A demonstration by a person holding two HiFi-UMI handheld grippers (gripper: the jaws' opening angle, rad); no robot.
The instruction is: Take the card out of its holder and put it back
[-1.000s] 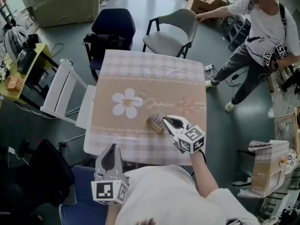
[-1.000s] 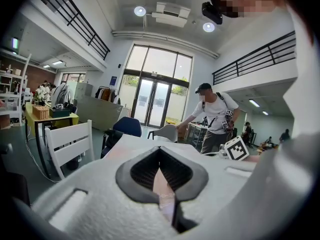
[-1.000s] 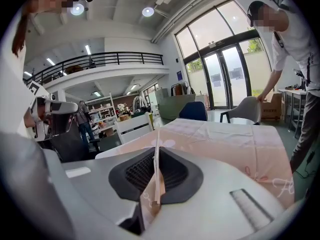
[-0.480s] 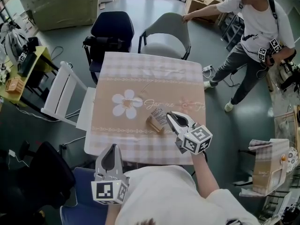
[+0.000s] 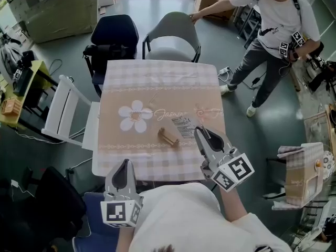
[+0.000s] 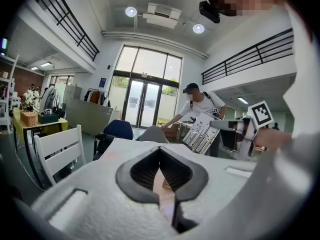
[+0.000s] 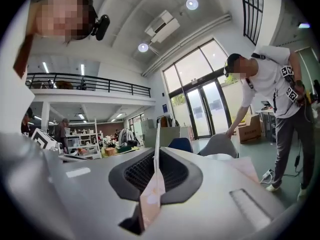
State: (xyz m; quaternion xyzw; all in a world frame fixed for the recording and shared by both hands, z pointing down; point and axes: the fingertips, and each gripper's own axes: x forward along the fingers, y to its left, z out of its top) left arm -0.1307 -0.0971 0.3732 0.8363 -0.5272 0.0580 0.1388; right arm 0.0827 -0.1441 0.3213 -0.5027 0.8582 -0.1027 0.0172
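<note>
The right tongs (image 5: 199, 132) are clenched on the card (image 5: 183, 126), holding it raised above the tabletop (image 5: 157, 83), near the wooden holder (image 5: 168, 136). The left tongs (image 5: 124, 165) are clenched on nothing.

tablecloth (image 5: 157, 83): peach middle, pink-and-white check borders, white daisy with yellow centre
card (image 5: 184, 126): white with black stripes
holder (image 5: 168, 136): tan wood
left gripper (image 5: 124, 164): white, black pads, black-and-white square marker
right gripper (image 5: 201, 132): same colours
chairs: navy chair (image 5: 114, 33), grey chair (image 5: 170, 33), white chair (image 5: 60, 109)
</note>
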